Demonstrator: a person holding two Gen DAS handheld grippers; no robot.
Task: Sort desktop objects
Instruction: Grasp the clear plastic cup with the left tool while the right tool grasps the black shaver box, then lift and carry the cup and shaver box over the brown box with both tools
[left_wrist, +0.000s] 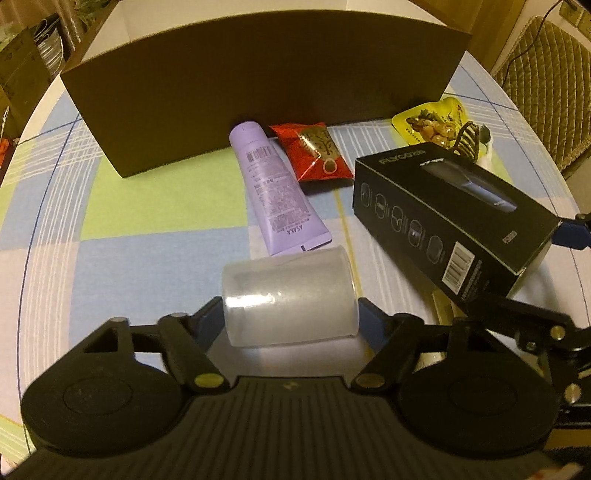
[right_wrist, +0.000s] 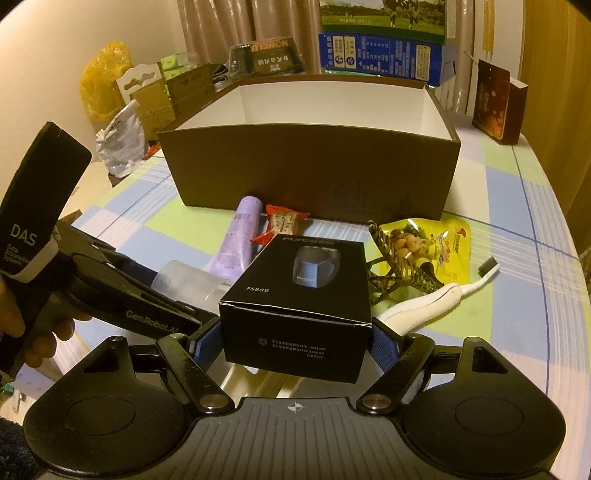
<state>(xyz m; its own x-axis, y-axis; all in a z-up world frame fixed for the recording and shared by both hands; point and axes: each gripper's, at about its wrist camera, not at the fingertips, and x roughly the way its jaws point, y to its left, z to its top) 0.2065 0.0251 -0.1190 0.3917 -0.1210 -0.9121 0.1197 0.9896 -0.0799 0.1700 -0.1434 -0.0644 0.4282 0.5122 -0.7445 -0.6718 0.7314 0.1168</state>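
Observation:
A translucent plastic cup (left_wrist: 290, 295) lies on its side on the checked tablecloth. My left gripper (left_wrist: 290, 310) straddles it, and both pads touch its sides. In the right wrist view the cup (right_wrist: 188, 280) shows beside that gripper's fingers (right_wrist: 173, 310). My right gripper (right_wrist: 295, 339) is shut on the near end of a black shaver box (right_wrist: 295, 291), which hangs a little above the table. The left wrist view shows that box (left_wrist: 454, 221) to the right. A purple tube (left_wrist: 273, 192) and a red snack packet (left_wrist: 317, 155) lie before the open brown box (right_wrist: 306, 173).
A yellow snack bag (right_wrist: 432, 243), a brown claw clip (right_wrist: 399, 266) and a white electric toothbrush (right_wrist: 436, 299) lie right of the shaver box. Cartons and bags crowd the far table edge (right_wrist: 258, 59). A padded chair (left_wrist: 546, 92) stands at the right.

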